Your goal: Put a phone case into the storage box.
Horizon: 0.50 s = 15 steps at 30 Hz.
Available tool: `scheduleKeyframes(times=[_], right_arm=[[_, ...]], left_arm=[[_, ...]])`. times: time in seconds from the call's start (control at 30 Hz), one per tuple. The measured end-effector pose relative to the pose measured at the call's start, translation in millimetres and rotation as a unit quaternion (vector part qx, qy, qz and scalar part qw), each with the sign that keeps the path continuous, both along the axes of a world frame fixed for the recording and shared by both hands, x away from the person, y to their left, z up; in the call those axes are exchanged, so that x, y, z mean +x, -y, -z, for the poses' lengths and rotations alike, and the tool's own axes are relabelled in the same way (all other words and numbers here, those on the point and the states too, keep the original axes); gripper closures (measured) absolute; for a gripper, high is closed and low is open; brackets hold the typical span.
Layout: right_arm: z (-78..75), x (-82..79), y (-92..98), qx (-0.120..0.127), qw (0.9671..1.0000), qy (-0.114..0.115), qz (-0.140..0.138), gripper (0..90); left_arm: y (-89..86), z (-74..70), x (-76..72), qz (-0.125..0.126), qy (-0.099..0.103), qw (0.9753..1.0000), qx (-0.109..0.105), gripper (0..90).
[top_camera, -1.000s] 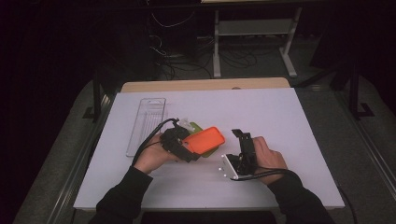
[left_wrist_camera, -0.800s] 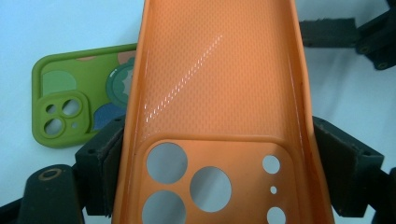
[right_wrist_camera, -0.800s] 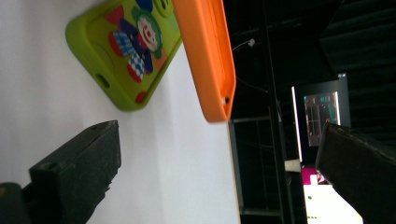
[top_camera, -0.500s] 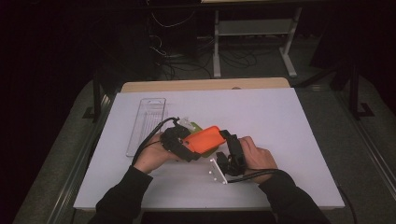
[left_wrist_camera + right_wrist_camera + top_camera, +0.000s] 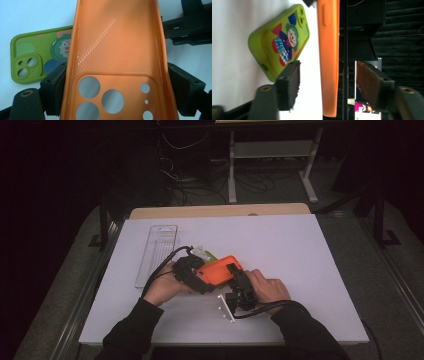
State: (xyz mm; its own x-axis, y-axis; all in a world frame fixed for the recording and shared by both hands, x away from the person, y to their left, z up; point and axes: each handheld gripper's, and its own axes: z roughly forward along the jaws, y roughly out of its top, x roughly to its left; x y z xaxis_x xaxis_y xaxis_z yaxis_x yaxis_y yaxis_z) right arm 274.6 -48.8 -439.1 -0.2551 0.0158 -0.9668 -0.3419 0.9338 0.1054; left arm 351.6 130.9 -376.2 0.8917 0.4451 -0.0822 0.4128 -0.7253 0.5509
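Note:
An orange phone case (image 5: 220, 269) is held off the white table, with my left gripper (image 5: 197, 276) shut on it. In the left gripper view its open inner side (image 5: 117, 45) faces the camera, and both jaws press its long edges near the camera holes. My right gripper (image 5: 236, 279) stands open at the case's near end. Seen edge-on in the right gripper view, the orange case (image 5: 328, 57) sits between the two spread jaws with a gap on each side. A green cartoon phone case (image 5: 282, 42) lies flat on the table just behind it.
A clear plastic tray (image 5: 157, 252) lies on the left part of the white table (image 5: 300, 250). A wooden edge runs along the table's far side. Beyond it are a dark floor, cables and a metal rack.
My right gripper has moved left, from apart on the table to straddling the end of the orange case. The left gripper has kept the case nearly still.

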Motion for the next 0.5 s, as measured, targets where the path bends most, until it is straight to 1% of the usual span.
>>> scheduleKeyframes(times=[0.03, 0.07, 0.13, 0.17, 0.2, 0.23, 0.3, 0.37, 0.43, 0.5], right_arm=[[0.0, 0.0, 0.0, 0.000, 1.0000, 0.000, 0.000, 42.3], [1.4, -0.4, -0.6, -0.002, 1.0000, 0.005, -0.002, 47.7], [2.5, -0.5, -0.9, -0.004, 1.0000, 0.007, -0.005, 51.1], [2.5, -0.5, -0.9, -0.004, 1.0000, 0.007, -0.005, 51.1], [2.7, -1.1, -1.2, -0.006, 0.9999, 0.011, -0.009, 55.3], [2.6, -1.6, -1.3, -0.007, 0.9999, 0.011, -0.011, 57.2], [3.3, -2.8, -1.8, -0.008, 0.9999, 0.009, -0.011, 61.7], [3.5, -3.2, -1.8, -0.007, 0.9999, 0.007, -0.011, 63.4], [3.6, -3.5, -1.6, -0.009, 0.9999, 0.005, -0.011, 68.4], [3.5, -3.4, -1.4, -0.009, 0.9999, 0.004, -0.011, 69.5]], left_arm=[[0.0, 0.0, 0.0, 0.000, 0.000, 1.0000, 0.000, 16.1], [1.6, 1.1, -1.6, -0.012, -0.003, 0.9999, -0.012, 16.1], [1.4, 1.2, -1.5, -0.011, -0.002, 0.9999, -0.012, 16.1], [0.7, 0.7, -0.8, -0.007, -0.002, 1.0000, -0.007, 16.1], [-0.4, 0.1, 0.0, 0.001, 0.001, 1.0000, 0.000, 16.1], [-0.4, 0.1, 0.0, 0.001, 0.001, 1.0000, 0.000, 16.1], [1.5, 1.2, -1.8, -0.013, -0.002, 0.9998, -0.014, 16.1], [1.4, 1.0, -1.7, -0.011, -0.002, 0.9999, -0.011, 16.1], [1.6, 1.1, -1.7, -0.009, -0.003, 0.9999, -0.009, 16.1], [1.7, 1.2, -1.8, -0.010, -0.003, 0.9999, -0.010, 16.1]])
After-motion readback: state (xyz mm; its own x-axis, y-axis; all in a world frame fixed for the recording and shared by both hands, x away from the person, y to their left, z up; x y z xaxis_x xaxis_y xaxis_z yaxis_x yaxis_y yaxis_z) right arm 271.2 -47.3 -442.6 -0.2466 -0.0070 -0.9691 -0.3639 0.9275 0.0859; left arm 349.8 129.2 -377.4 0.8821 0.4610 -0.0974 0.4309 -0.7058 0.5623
